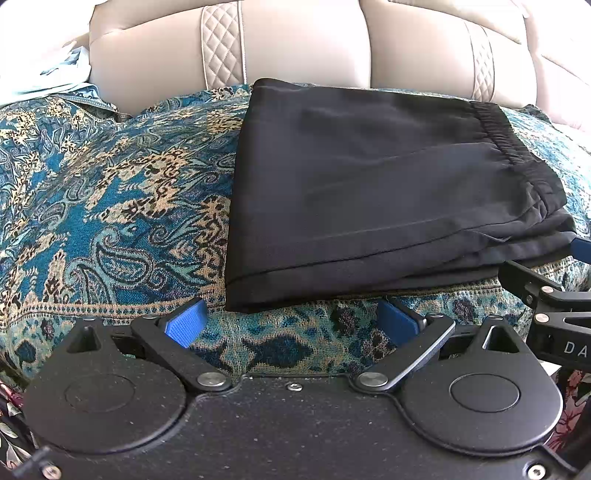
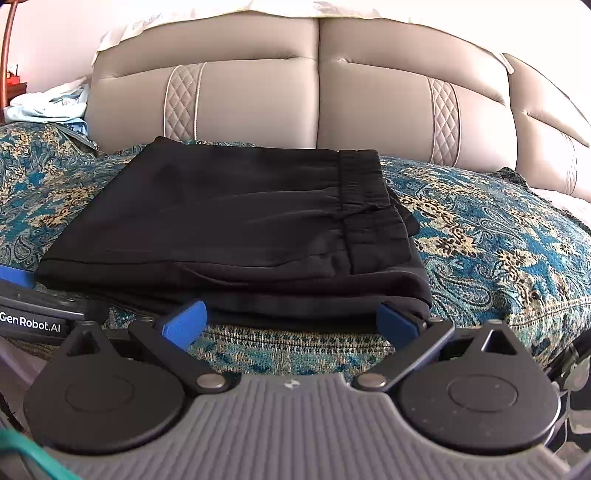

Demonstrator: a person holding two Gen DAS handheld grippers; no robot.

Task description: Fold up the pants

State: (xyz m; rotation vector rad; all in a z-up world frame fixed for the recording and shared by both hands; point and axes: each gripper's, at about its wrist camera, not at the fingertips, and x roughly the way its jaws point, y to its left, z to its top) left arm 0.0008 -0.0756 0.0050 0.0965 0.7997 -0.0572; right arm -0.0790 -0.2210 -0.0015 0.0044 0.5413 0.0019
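Black fabric pants [image 1: 388, 184] folded into a flat rectangle, elastic waistband at right edge, lying on teal paisley woven bedspread [image 1: 110, 192]. Beige padded leather headboard [image 2: 317, 99] behind; pale blue crumpled cloth [image 2: 48, 105] far left. Left gripper [image 1: 291, 321] low before the near hem, blue-padded fingers spread, gripping nothing. Right gripper [image 2: 291, 321] likewise released, fingers wide apart.

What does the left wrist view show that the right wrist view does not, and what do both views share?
Only the left wrist view shows the left gripper open just short of the pants' near left corner. Only the right wrist view shows the right gripper open at the pants' near edge, plus white bedding atop the headboard. Both show the folded black pants lying on the patterned blanket, with the waistband on the right side.
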